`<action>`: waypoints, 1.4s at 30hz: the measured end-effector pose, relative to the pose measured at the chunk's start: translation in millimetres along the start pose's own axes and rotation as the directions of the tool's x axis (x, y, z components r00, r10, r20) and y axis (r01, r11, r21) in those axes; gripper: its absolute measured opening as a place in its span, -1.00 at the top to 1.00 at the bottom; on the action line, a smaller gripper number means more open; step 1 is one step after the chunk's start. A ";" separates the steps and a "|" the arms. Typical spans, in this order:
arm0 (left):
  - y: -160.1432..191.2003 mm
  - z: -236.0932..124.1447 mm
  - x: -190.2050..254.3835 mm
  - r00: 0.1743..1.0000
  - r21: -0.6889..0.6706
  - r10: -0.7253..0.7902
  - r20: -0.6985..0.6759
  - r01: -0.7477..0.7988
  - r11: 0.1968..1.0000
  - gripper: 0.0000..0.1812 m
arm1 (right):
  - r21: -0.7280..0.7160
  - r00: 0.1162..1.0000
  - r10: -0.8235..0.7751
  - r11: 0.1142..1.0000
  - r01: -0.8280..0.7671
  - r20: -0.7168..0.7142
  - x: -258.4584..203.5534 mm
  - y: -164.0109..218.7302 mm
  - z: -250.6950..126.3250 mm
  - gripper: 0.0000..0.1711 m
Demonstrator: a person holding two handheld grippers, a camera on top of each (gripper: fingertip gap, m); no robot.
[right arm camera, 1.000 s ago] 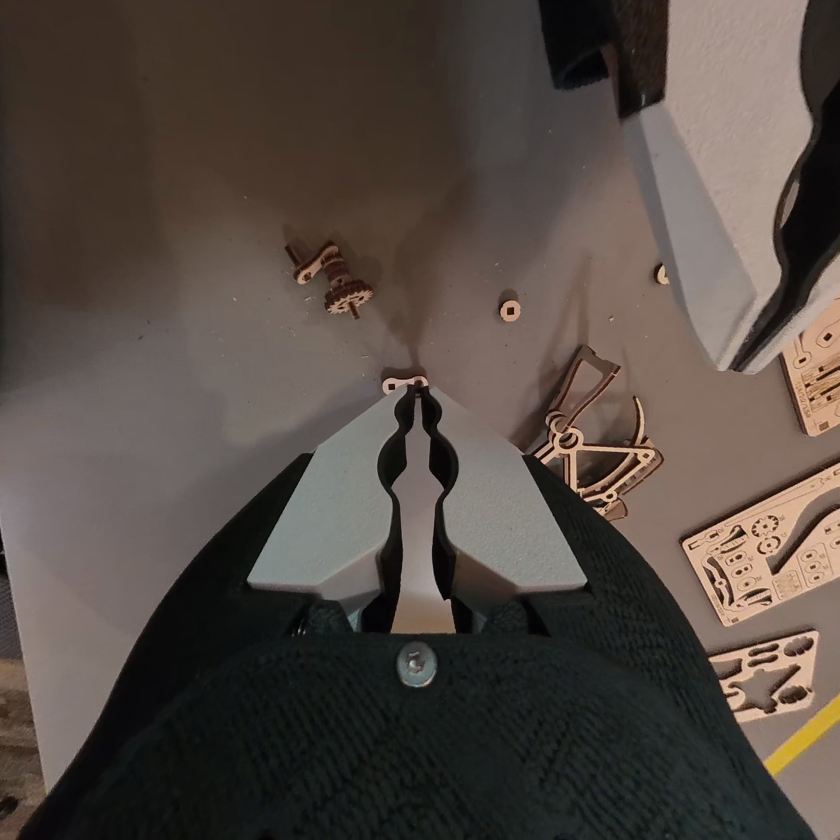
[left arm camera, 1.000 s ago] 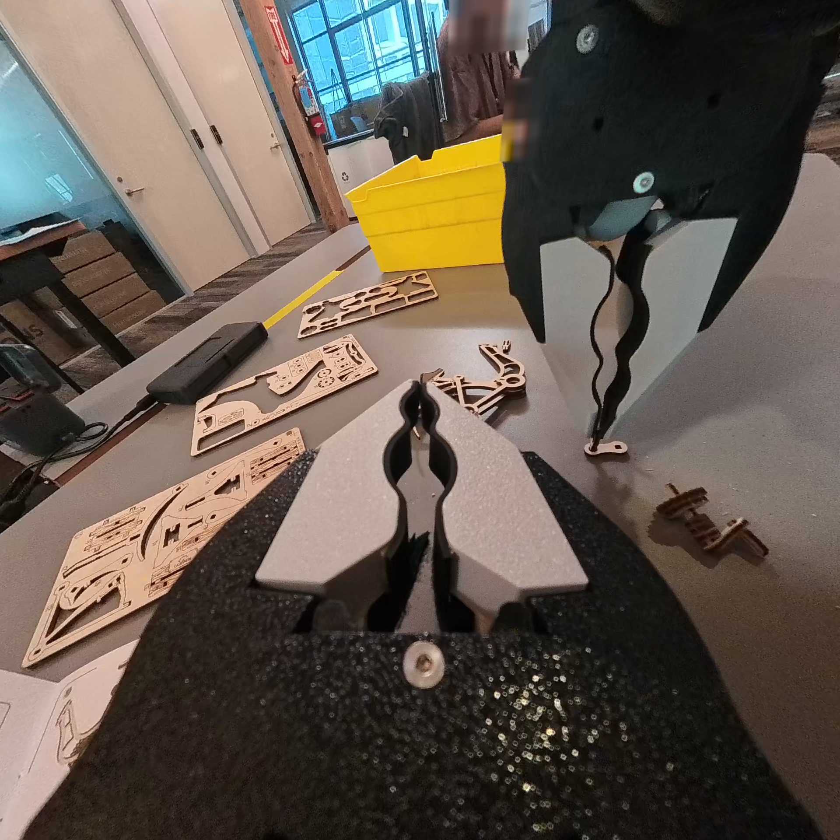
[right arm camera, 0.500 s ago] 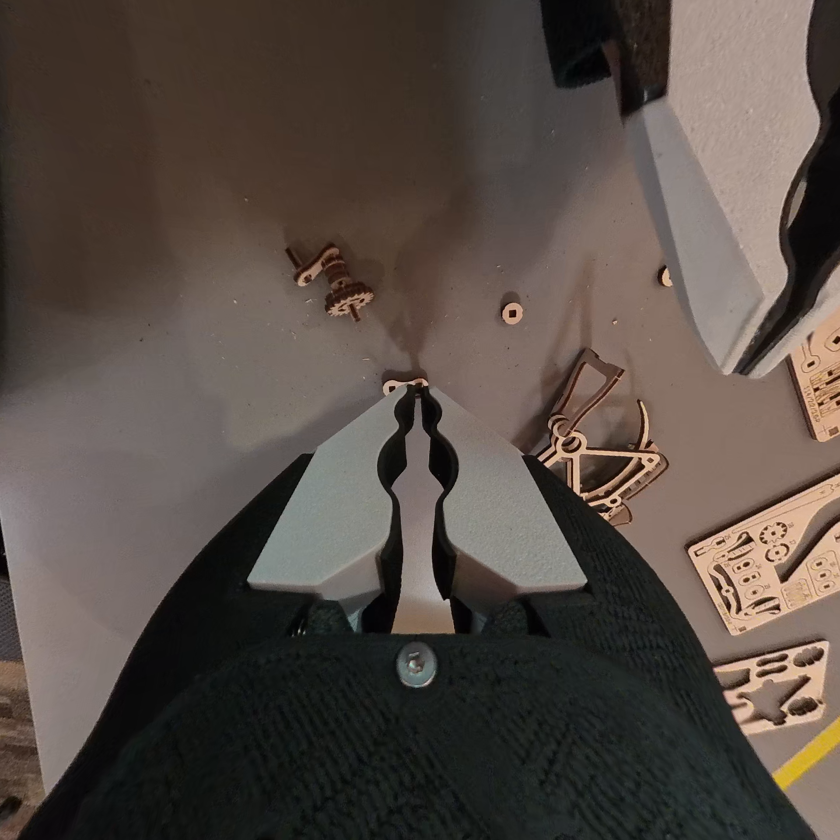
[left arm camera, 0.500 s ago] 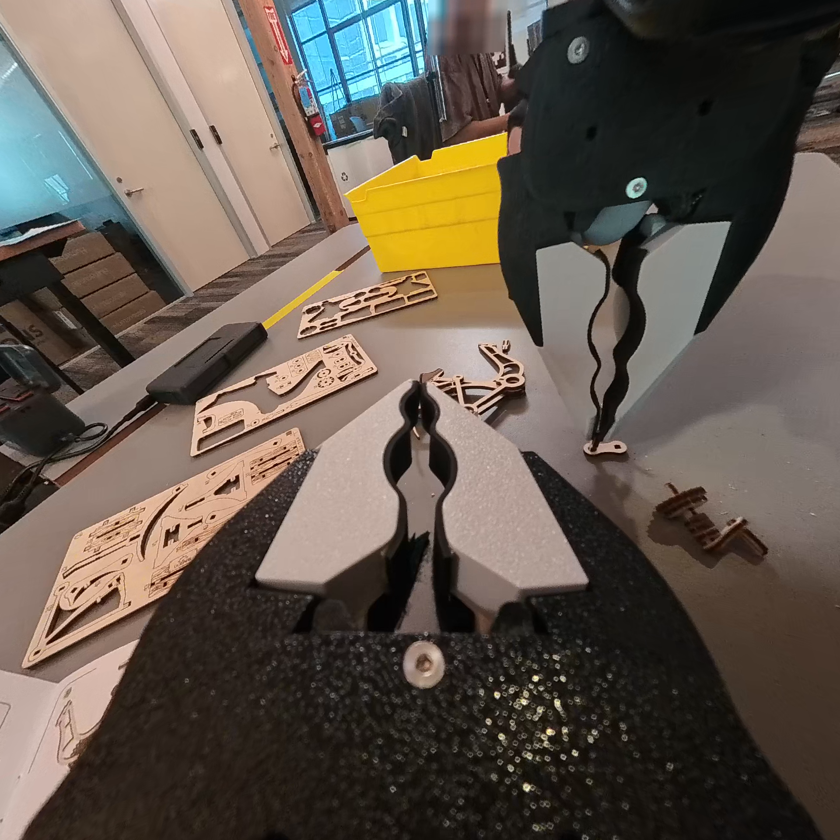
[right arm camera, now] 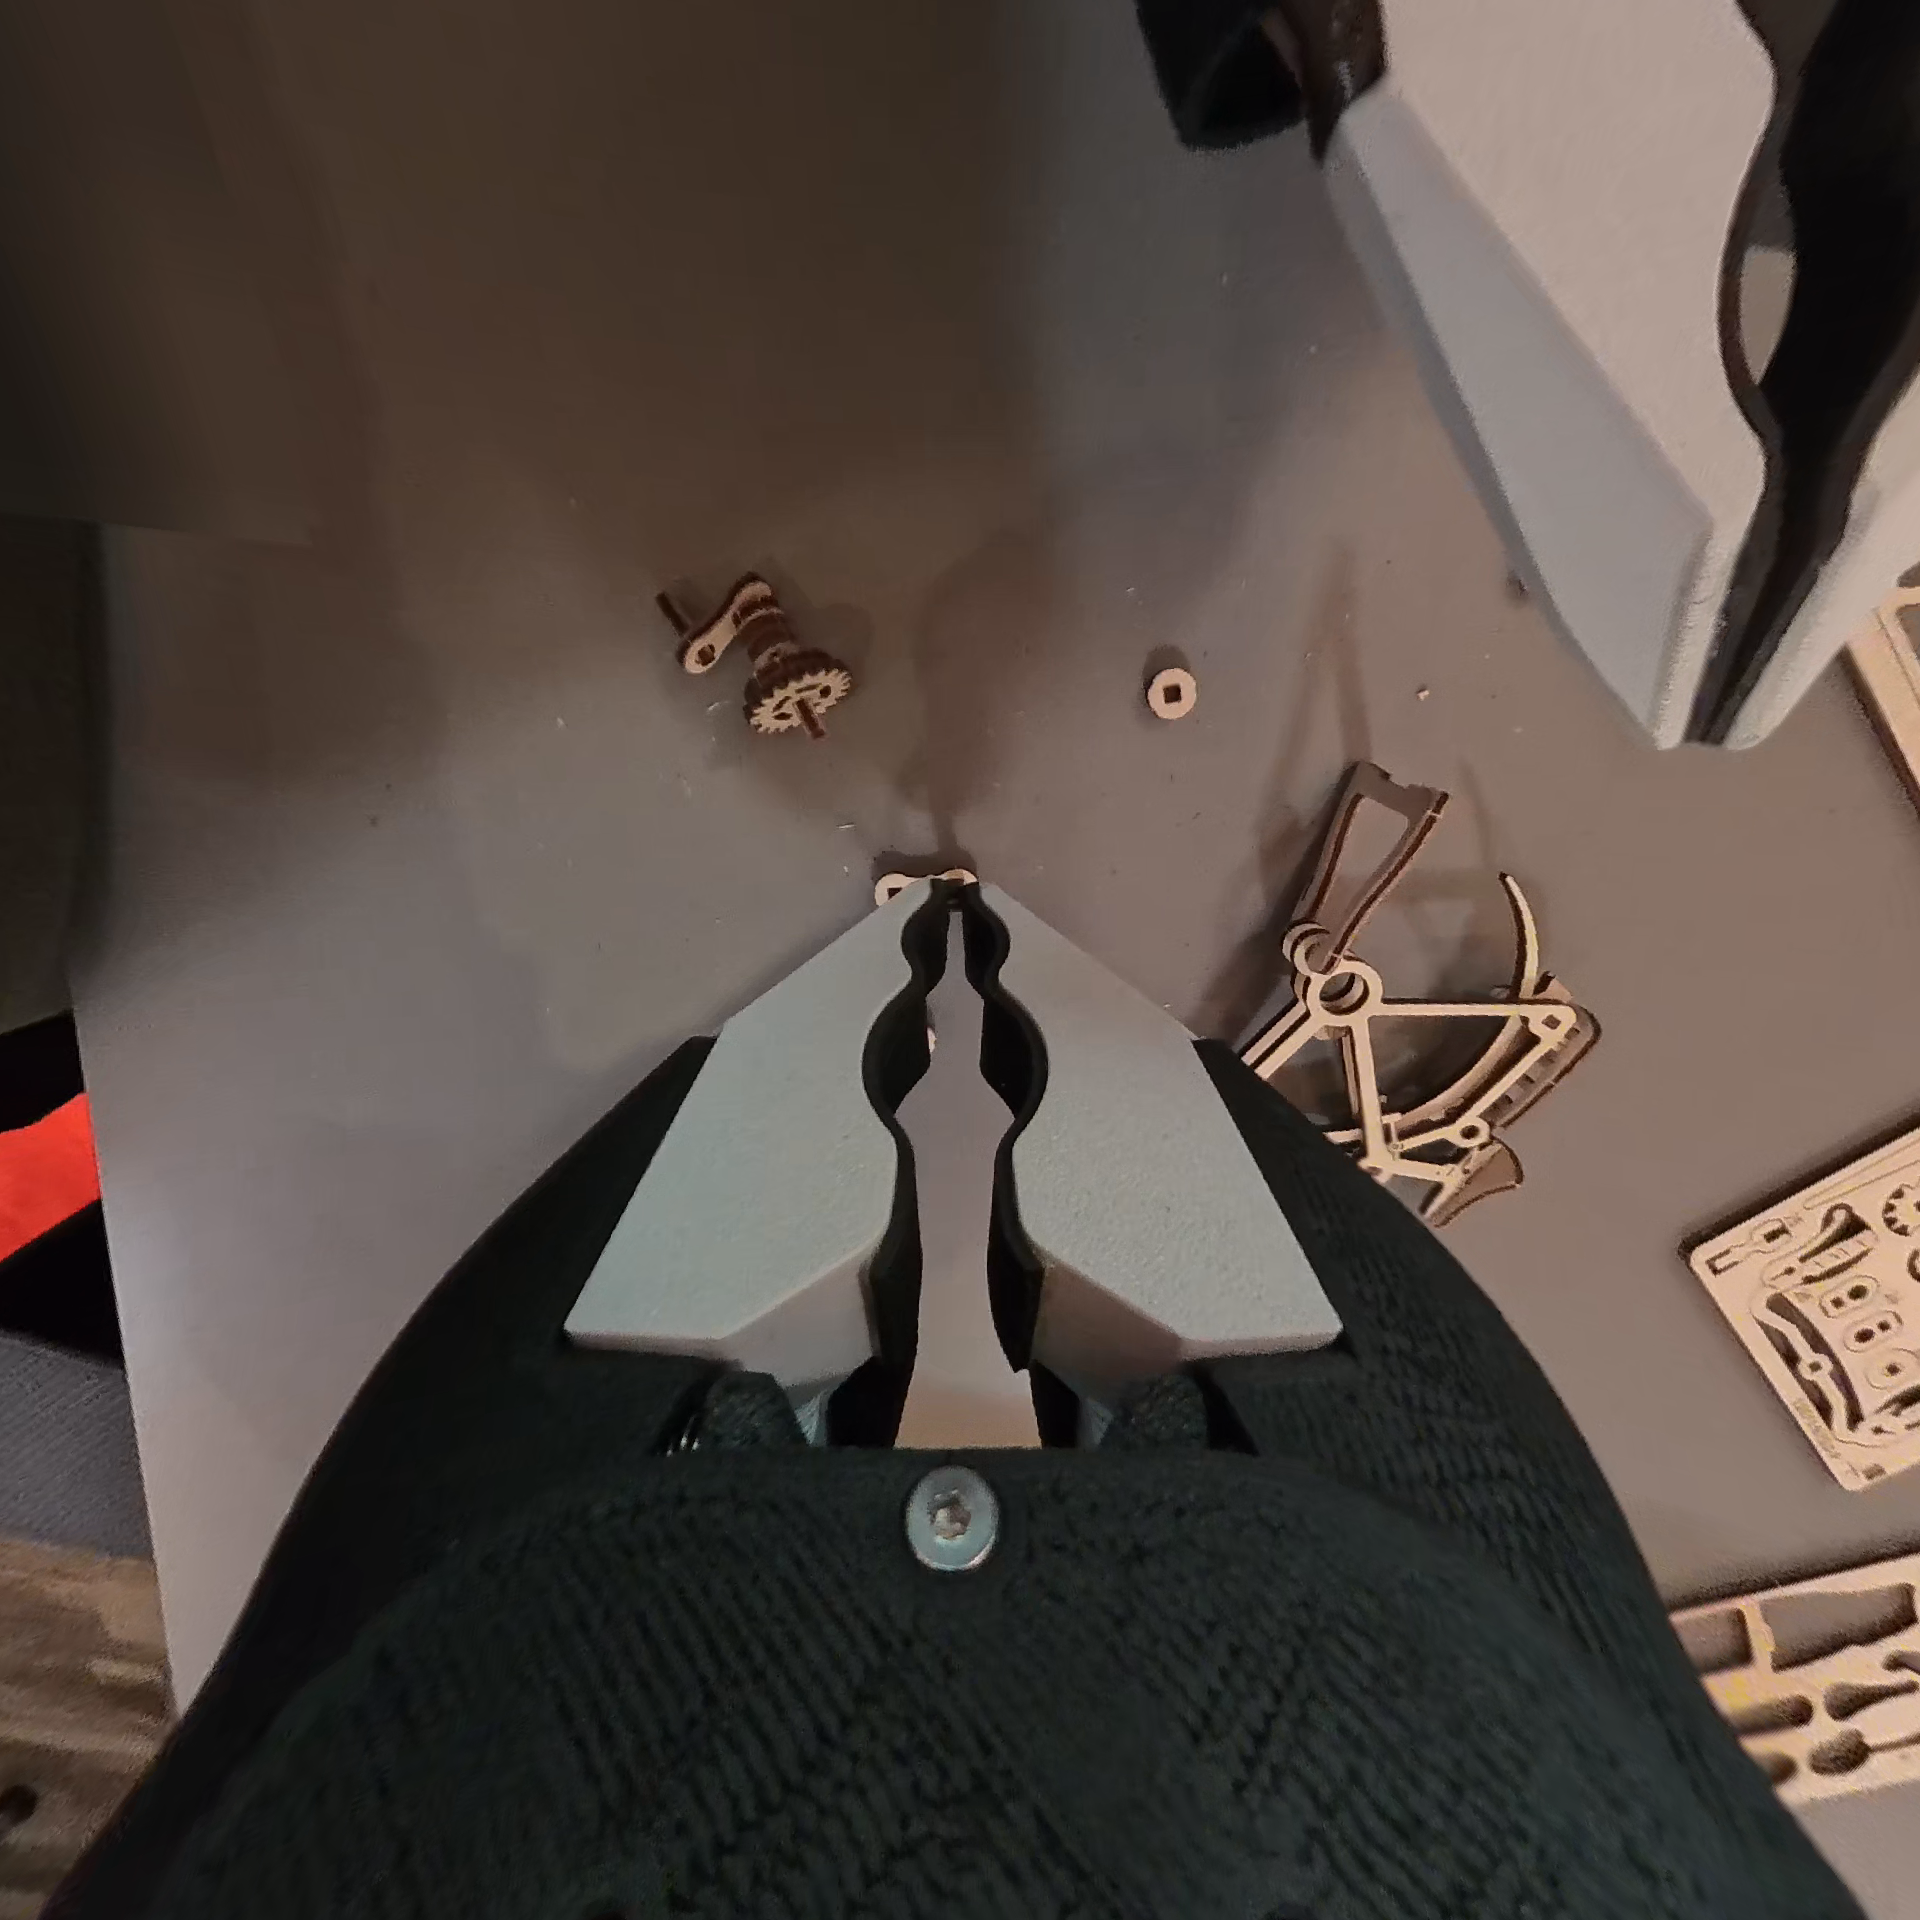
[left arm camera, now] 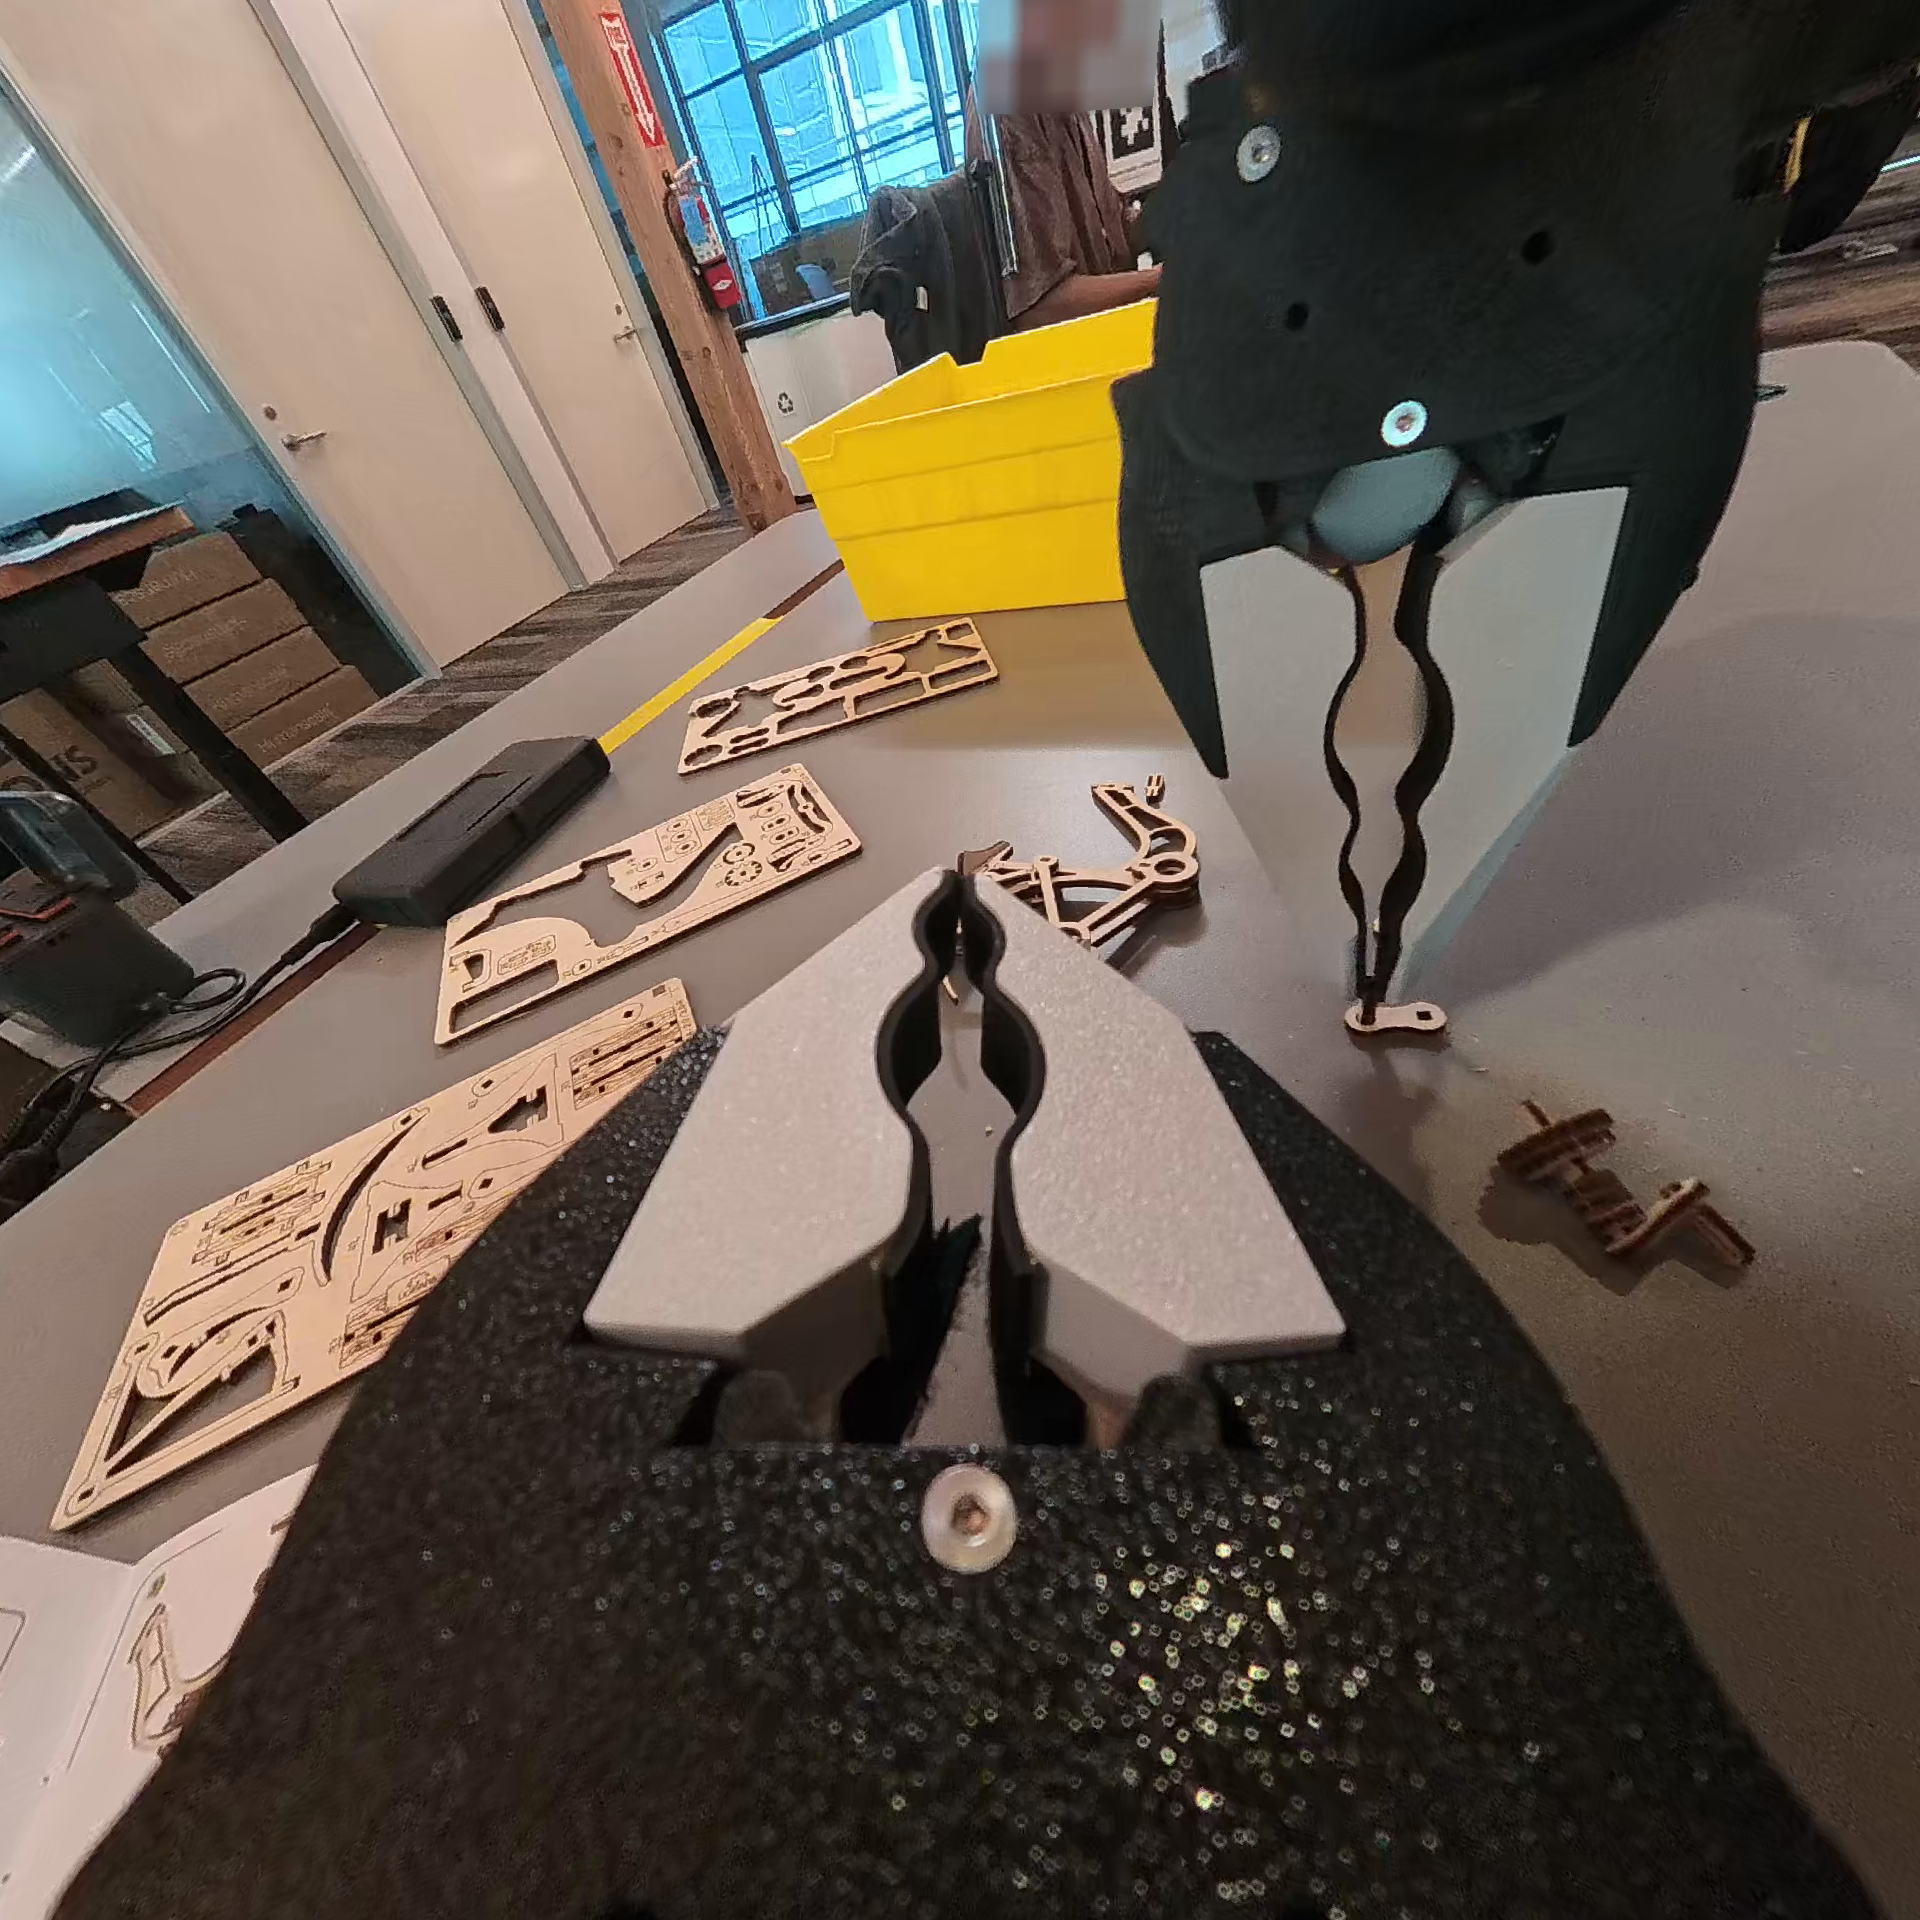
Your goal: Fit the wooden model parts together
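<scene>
A small flat wooden link (left arm camera: 1403,1018) lies on the grey table. My right gripper (left arm camera: 1374,987) stands upright over it, shut, with its tips on one end of the link (right arm camera: 896,888). In its own view the right gripper (right arm camera: 951,888) hides what sits under the tips. My left gripper (left arm camera: 961,899) is shut and hovers low, pointing at a partly built wooden frame (left arm camera: 1122,883). A tan sliver shows in the gap behind its tips; I cannot tell if it is held. A gear-and-crank assembly (left arm camera: 1616,1195) lies to the right.
Several laser-cut wooden sheets (left arm camera: 644,904) lie to the left, with a black box (left arm camera: 478,821) and an open booklet (left arm camera: 94,1662). A yellow bin (left arm camera: 966,499) stands at the back. A loose washer (right arm camera: 1174,691) lies between the gear assembly (right arm camera: 774,665) and the frame (right arm camera: 1392,1060). Left tips to right tips: about 10 cm.
Almost nothing. Both grippers stay shut, and the right gripper's tips stay on the link while its body shifts slightly. No wooden part has moved.
</scene>
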State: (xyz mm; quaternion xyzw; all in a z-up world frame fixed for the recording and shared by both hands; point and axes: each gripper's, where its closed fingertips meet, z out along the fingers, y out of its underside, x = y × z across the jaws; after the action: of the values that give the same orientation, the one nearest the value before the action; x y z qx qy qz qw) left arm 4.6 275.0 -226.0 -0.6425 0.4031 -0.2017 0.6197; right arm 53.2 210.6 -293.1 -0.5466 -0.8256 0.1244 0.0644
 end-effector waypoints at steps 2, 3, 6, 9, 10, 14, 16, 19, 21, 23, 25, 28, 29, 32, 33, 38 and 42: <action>0.1 0.0 0.0 1.000 0.000 0.000 0.000 0.000 1.000 1.00 | 0.003 1.000 -0.007 1.000 0.007 -0.015 -0.7 0.3 0.0 0.99; 0.1 0.1 0.2 1.000 0.000 0.000 -0.001 0.000 1.000 1.00 | 0.002 1.000 -0.013 1.000 0.013 -0.012 -1.9 1.0 -0.1 0.99; 0.0 -0.1 0.1 1.000 0.000 0.001 0.000 -0.001 1.000 1.00 | 0.022 1.000 0.004 1.000 -0.004 0.002 -2.6 1.0 -0.1 0.99; 0.1 0.0 0.0 1.000 0.000 0.000 0.000 0.000 1.000 1.00 | 0.042 0.999 -0.020 0.999 0.021 -0.034 -2.6 0.7 -0.1 0.99; 0.1 0.0 0.1 1.000 0.000 0.000 0.000 0.000 1.000 1.00 | 0.049 0.999 -0.030 0.998 0.032 -0.043 -2.8 0.7 0.0 0.99; 0.0 -0.1 0.1 1.000 0.001 0.001 0.000 -0.001 1.000 1.00 | 0.106 0.997 0.062 0.993 -0.057 -0.038 -1.7 -0.9 0.7 0.99; 0.0 0.0 0.0 1.000 0.000 0.000 0.000 0.000 1.000 1.00 | 0.147 0.984 0.177 0.974 -0.169 -0.036 0.5 -2.2 1.3 0.99; -0.1 0.0 0.1 1.000 0.001 0.000 -0.001 0.000 1.000 1.00 | 0.190 0.975 0.218 0.960 -0.206 -0.043 1.3 -2.4 1.0 0.99; -0.2 -0.1 0.2 1.000 0.001 0.001 -0.001 -0.001 1.000 1.00 | 0.208 0.976 0.211 0.958 -0.196 -0.049 1.0 -2.3 0.7 0.99; -0.2 -0.2 0.2 1.000 0.001 0.001 -0.002 -0.001 1.000 1.00 | 0.223 0.977 0.209 0.956 -0.193 -0.048 -0.5 -1.0 0.1 0.99; -0.4 -0.2 0.3 1.000 0.003 -0.001 -0.004 0.001 1.000 1.00 | 0.244 0.976 0.213 0.950 -0.195 -0.050 -1.9 0.1 -0.5 0.99; -0.6 -0.3 0.4 1.000 0.005 -0.002 -0.006 0.002 1.000 1.00 | 0.294 0.970 0.234 0.934 -0.204 -0.069 -1.7 0.0 -1.0 0.99; -0.9 -0.4 0.1 1.000 0.006 -0.003 -0.004 0.003 1.000 1.00 | 0.312 0.968 0.237 0.929 -0.201 -0.081 -1.3 -0.1 -1.4 0.99; -3.9 -2.5 -3.2 1.000 0.030 -0.024 0.008 0.024 0.999 1.00 | 0.431 0.950 0.263 0.886 -0.170 -0.168 10.0 -5.2 -10.3 0.99; -6.0 -3.6 -4.1 0.999 0.045 -0.050 0.006 0.050 0.998 1.00 | 0.501 0.936 0.286 0.852 -0.151 -0.204 16.5 -10.1 -18.1 0.99; -4.7 0.9 24.4 0.965 -0.026 -0.199 -0.169 0.198 0.980 0.40 | 0.759 0.791 0.394 0.638 0.131 -0.468 43.1 -31.9 -74.4 0.99; -15.2 1.6 36.5 0.967 0.004 -0.161 -0.199 0.165 0.986 0.54 | 0.757 0.679 0.418 0.567 0.324 -0.603 42.6 -38.8 -94.2 0.99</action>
State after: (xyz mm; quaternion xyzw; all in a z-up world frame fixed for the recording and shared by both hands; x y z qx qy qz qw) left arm 31.5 246.7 -220.4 -0.6437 0.4067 -0.3190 0.5643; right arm 24.9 248.0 -193.1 -0.4763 -0.5523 0.2651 0.6308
